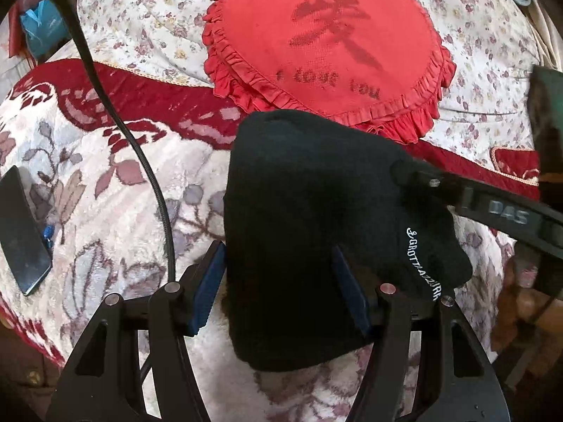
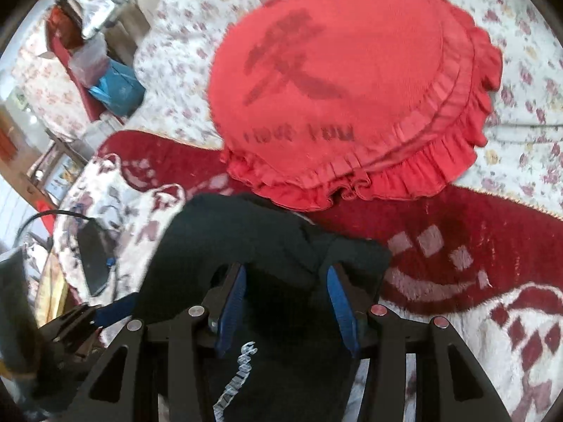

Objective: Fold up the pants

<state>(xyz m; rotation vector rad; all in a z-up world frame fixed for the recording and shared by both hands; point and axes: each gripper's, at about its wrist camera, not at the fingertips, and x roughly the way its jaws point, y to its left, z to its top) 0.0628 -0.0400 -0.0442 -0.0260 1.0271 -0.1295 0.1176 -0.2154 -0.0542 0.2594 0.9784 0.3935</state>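
A red heart-shaped cushion point(image 1: 327, 45) with a frilled edge lies on a flowered sheet point(image 1: 140, 24), overlapping the red border of a plush floral blanket point(image 1: 105, 190). A dark phone point(image 1: 21, 232) rests on the blanket. A blue bag point(image 2: 118, 88) sits beside the bed.
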